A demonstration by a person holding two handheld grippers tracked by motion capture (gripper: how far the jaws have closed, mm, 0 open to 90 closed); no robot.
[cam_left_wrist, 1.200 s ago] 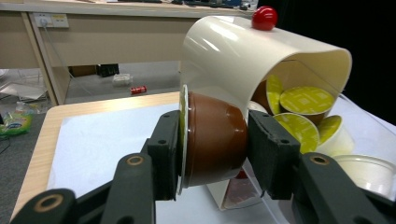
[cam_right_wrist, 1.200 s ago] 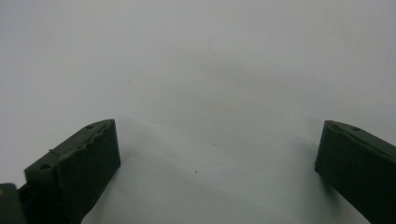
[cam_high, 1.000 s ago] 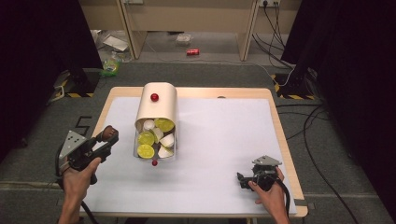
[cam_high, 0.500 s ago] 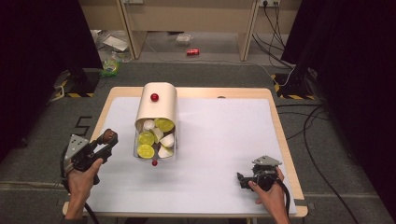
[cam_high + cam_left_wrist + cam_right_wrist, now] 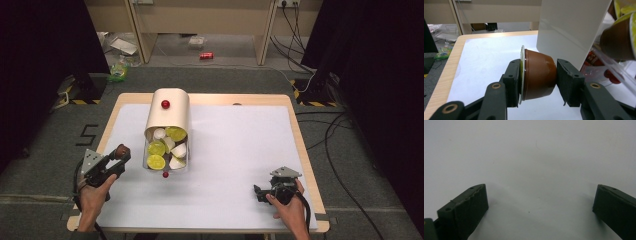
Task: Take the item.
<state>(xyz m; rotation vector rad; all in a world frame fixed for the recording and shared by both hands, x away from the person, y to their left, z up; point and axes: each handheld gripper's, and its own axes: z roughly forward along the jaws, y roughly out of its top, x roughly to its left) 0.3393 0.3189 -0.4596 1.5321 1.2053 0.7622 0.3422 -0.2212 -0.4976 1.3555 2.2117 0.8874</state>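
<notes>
left gripper (image 5: 537, 82) clamping brown cup (image 5: 537, 73), right gripper (image 5: 540, 205) wide

Left gripper (image 5: 537, 78) jaws closed on a brown cup (image 5: 539, 73), one on its white lid, one on its base. White sheet (image 5: 494, 57) on wooden table (image 5: 449, 65) beneath. Cream container (image 5: 571, 27) just beyond; another brown cup (image 5: 617, 40) at right.

Your left gripper (image 5: 119, 156) drew back from the tipped container's (image 5: 169, 117) mouth toward seven o'clock over the last second, brown cup (image 5: 539, 73) clamped in its jaws, your left hand (image 5: 94, 192) sliding nearer the table's (image 5: 300, 150) near-left corner
</notes>
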